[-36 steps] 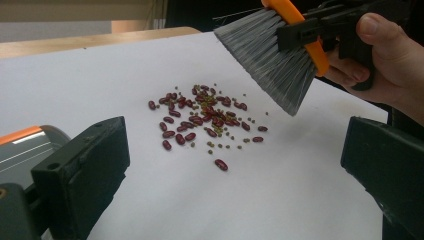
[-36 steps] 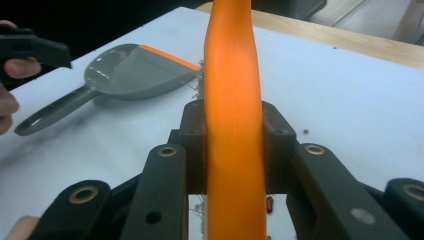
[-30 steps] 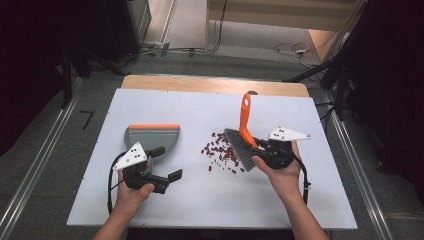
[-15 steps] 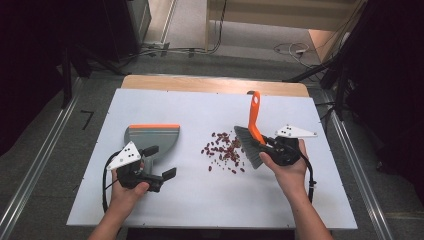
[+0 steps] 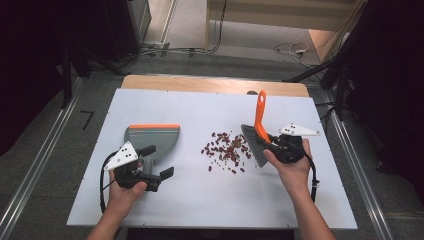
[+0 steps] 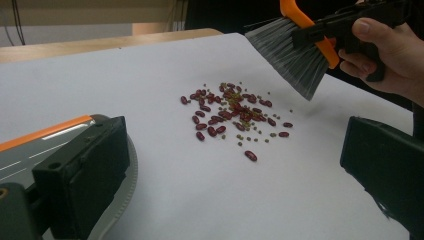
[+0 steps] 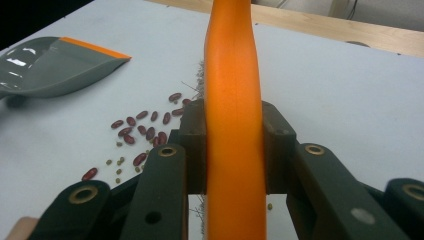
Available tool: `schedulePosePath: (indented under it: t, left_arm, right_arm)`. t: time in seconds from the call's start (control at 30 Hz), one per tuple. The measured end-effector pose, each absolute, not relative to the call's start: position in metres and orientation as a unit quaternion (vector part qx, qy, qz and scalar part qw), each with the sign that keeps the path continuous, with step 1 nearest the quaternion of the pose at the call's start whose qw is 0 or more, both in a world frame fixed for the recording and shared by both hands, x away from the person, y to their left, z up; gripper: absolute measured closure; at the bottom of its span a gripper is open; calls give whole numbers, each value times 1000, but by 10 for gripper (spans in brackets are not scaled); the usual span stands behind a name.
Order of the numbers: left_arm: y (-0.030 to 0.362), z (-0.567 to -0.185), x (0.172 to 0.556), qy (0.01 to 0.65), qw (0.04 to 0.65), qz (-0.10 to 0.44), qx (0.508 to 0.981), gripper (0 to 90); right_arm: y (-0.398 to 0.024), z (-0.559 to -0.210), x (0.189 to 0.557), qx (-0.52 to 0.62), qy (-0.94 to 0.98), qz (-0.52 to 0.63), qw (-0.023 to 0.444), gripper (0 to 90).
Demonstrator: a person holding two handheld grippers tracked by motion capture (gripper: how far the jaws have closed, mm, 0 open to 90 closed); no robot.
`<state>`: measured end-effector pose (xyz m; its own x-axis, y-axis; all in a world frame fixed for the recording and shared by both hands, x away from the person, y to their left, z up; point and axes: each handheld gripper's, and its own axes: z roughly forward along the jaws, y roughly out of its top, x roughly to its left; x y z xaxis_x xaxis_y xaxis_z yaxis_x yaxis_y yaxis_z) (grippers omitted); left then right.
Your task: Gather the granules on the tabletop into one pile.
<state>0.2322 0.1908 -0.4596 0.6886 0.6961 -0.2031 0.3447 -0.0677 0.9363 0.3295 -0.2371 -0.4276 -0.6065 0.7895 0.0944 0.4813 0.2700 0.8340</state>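
The right gripper (image 5: 274,148) is clamped on the brush's (image 5: 256,136) orange handle, bristles hanging just beside the scattered beans (image 5: 226,150) on the table (image 5: 200,200). Beyond them lies the dustpan (image 5: 150,139), next to the left gripper (image 5: 159,161), whose jaws stand wide apart and empty. A good sweep probably needs the bristles lowered behind the far edge of the beans, then short strokes towards the pan's lip.

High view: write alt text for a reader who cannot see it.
A person at a white table holds a gripper in each hand: the right gripper clamps an orange-handled brush beside a scatter of red beans, while the left gripper, jaws open, sits at a grey dustpan lying flat to the beans' left.
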Motion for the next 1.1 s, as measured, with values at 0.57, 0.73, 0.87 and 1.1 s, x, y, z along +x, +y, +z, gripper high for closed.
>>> schedulePosePath:
  t: [0.57, 0.73, 0.87, 1.1]
  left_arm:
    - [184, -461, 231, 358, 574, 155, 720, 0]
    - [182, -462, 231, 352, 572, 155, 725, 0]
    - [184, -462, 232, 354, 573, 154, 723, 0]
    - [184, -463, 233, 355, 574, 152, 722, 0]
  right_arm:
    - [-234, -424, 365, 427, 807, 339, 227, 685]
    - [-234, -423, 379, 435, 811, 310, 238, 685]
    - [-240, -424, 387, 444, 813, 285, 247, 685]
    - [-252, -429, 399, 465, 811, 258, 244, 685]
